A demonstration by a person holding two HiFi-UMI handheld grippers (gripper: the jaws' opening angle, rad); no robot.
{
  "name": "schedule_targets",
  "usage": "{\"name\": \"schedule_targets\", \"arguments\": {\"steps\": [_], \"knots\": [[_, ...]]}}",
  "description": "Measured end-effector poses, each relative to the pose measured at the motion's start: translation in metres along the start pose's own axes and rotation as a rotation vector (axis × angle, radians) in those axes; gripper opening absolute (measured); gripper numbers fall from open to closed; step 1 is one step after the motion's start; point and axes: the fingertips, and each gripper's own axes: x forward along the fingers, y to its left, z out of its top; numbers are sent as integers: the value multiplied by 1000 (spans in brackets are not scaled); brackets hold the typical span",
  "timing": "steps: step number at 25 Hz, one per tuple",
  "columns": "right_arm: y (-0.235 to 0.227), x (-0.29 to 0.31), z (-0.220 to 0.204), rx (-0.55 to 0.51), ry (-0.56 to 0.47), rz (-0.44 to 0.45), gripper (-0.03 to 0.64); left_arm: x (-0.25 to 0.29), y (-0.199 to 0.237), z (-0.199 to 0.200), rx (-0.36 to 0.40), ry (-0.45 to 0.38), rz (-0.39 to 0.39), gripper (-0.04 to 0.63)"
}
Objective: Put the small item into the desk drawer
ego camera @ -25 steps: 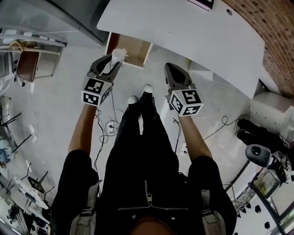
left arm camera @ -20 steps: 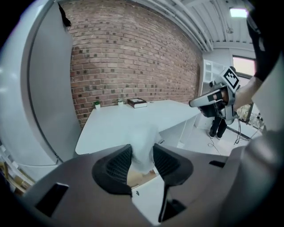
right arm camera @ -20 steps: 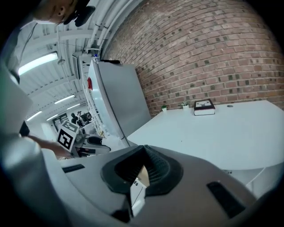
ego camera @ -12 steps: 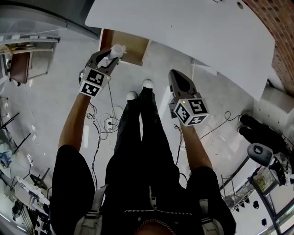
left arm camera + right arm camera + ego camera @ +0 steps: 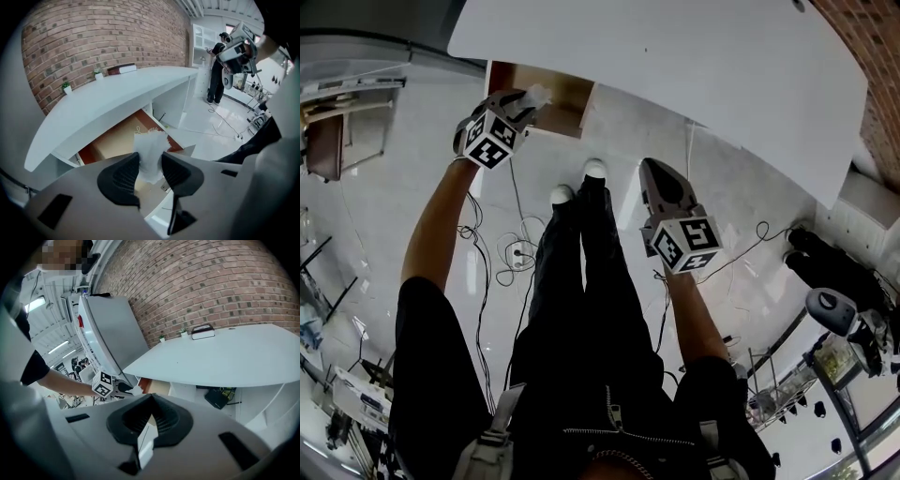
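Where the white desk (image 5: 675, 66) overhangs, its open drawer (image 5: 561, 89) shows only bare wood. The left gripper (image 5: 523, 99) has advanced to the drawer's front edge within the last second, pinching the small white item (image 5: 538, 94) above it, so release looks near; the right gripper (image 5: 655, 171) hangs pressed together, empty.

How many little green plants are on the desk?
2. One small green potted plant stands on the white curved desk's back edge; the other farther right in the left gripper view.
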Motion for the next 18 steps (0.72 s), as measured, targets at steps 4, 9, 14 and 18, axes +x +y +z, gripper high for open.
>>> {"name": "schedule_targets", "arguments": {"steps": [4, 9, 14, 18], "knots": [[-8, 3, -14, 21, 20, -13, 6, 39, -5, -13, 92, 77, -55, 161], [-17, 3, -30, 36, 48, -30, 5, 83, -11, -37, 250, 201, -124, 161], [-26, 3, -51, 49, 82, -49, 5, 112, -7, -66, 330, 300, -170, 161], [-34, 3, -66, 78, 99, -68, 6, 129, -4, -82, 345, 364, -197, 161]]}}
